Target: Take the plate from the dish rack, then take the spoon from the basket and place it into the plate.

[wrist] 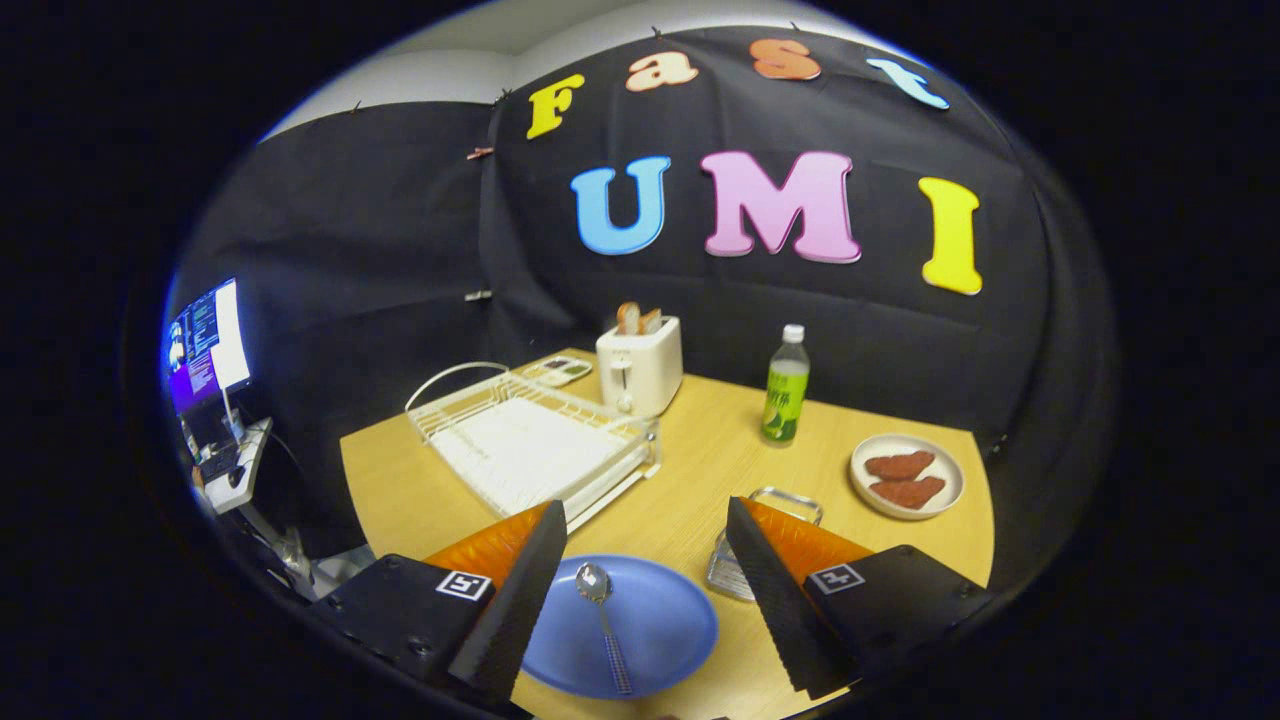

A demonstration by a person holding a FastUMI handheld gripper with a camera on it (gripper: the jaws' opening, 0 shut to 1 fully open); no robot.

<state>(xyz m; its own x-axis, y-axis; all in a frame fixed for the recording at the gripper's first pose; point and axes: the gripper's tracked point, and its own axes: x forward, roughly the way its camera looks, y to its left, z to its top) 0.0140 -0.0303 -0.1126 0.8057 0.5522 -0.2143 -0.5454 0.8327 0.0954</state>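
I'm looking down along the gripper (pixel 640 600), and its fingers are standing wide apart, holding nothing. Between them the plate (pixel 640 630) is lying flat on the table (pixel 700 470), and the spoon (pixel 603 620) is resting in it, bowl pointing away from me and handle running back toward me. Neither finger is touching the spoon or the plate as far as I can tell; the left finger is overlapping the plate's near-left rim in my view, so I can't say whether it is clear of it.

Just beyond the right finger the basket (pixel 760 540) is sitting on the table, a wire thing with a looped handle, partly hidden behind that finger. Ahead of the left finger the rack (pixel 530 440) is sitting with no dishes in it. Behind the rack a toaster (pixel 640 365) is standing with bread poking out of the top. A bottle (pixel 787 395) is standing upright to the toaster's right, and a small dish (pixel 907 475) with two reddish pieces on it is lying well off to the right, beyond the basket.
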